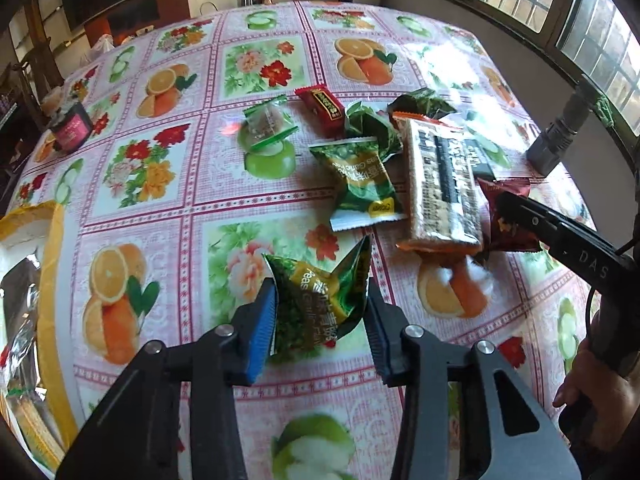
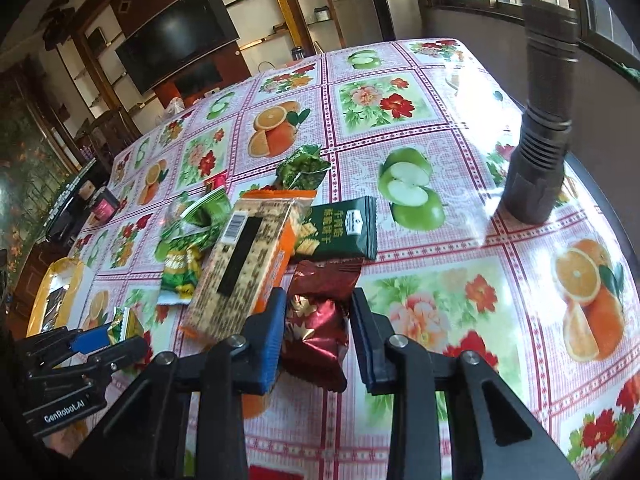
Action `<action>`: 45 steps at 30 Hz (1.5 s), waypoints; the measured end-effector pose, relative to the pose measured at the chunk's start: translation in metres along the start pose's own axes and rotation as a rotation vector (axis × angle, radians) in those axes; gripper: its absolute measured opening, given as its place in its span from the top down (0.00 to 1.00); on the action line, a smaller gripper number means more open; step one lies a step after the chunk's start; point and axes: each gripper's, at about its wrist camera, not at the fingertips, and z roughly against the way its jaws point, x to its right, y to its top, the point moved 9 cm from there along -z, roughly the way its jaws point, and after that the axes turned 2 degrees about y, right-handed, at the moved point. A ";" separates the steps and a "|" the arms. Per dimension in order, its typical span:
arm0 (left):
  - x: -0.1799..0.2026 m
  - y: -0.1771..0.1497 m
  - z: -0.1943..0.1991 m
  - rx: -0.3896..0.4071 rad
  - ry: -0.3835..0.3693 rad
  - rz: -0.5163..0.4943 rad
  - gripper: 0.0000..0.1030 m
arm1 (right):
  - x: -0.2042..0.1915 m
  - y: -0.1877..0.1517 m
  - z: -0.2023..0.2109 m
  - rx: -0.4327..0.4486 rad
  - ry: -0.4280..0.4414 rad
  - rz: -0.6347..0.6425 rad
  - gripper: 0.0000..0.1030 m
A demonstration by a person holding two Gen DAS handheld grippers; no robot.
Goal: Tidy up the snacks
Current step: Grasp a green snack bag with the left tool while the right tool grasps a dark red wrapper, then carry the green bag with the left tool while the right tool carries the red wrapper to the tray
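My left gripper (image 1: 320,320) is shut on a green garlic-pea packet (image 1: 316,300), crumpled between the blue pads and held above the table. My right gripper (image 2: 318,328) stands around a dark red snack packet (image 2: 316,324); the pads sit at its two sides, and I cannot tell whether they press it. The right gripper also shows in the left wrist view (image 1: 504,204) at the red packet (image 1: 508,216). A long cracker pack (image 1: 440,184), another green pea packet (image 1: 360,180), a red candy (image 1: 320,106) and a clear green-edged packet (image 1: 266,124) lie in a loose pile.
A yellow-rimmed tray (image 1: 52,264) with packets stands at the table's left edge. A dark flashlight (image 2: 540,136) stands upright at the right. A dark green biscuit packet (image 2: 344,228) lies beside the cracker pack (image 2: 248,264). A small pink-labelled jar (image 1: 72,128) stands far left.
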 end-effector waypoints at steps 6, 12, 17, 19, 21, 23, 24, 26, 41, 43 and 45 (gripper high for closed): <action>-0.008 -0.012 0.023 0.027 0.045 0.009 0.58 | -0.015 -0.013 0.027 0.019 0.043 0.020 0.69; -0.016 -0.028 0.043 0.045 0.086 0.023 0.58 | -0.043 -0.030 0.046 0.016 0.100 0.066 0.69; -0.029 -0.043 0.058 0.062 0.116 0.039 0.58 | -0.065 -0.042 0.049 0.002 0.143 0.100 0.69; -0.036 -0.049 0.066 0.070 0.131 0.052 0.58 | -0.073 -0.046 0.052 0.002 0.157 0.110 0.69; -0.043 -0.053 0.073 0.083 0.137 0.066 0.58 | -0.083 -0.049 0.054 0.004 0.175 0.119 0.69; -0.050 -0.058 0.078 0.086 0.139 0.085 0.58 | -0.092 -0.052 0.056 0.002 0.189 0.133 0.69; -0.054 -0.060 0.081 0.088 0.144 0.091 0.58 | -0.095 -0.053 0.056 0.002 0.195 0.139 0.69; -0.062 -0.066 0.086 0.091 0.155 0.105 0.58 | -0.105 -0.055 0.058 -0.001 0.216 0.151 0.69; -0.100 -0.081 0.126 0.147 0.191 0.166 0.58 | -0.174 -0.070 0.063 -0.019 0.307 0.255 0.69; -0.105 -0.083 0.128 0.148 0.193 0.175 0.58 | -0.180 -0.070 0.062 -0.021 0.313 0.267 0.69; -0.111 -0.085 0.128 0.146 0.199 0.185 0.58 | -0.186 -0.071 0.062 -0.025 0.321 0.274 0.69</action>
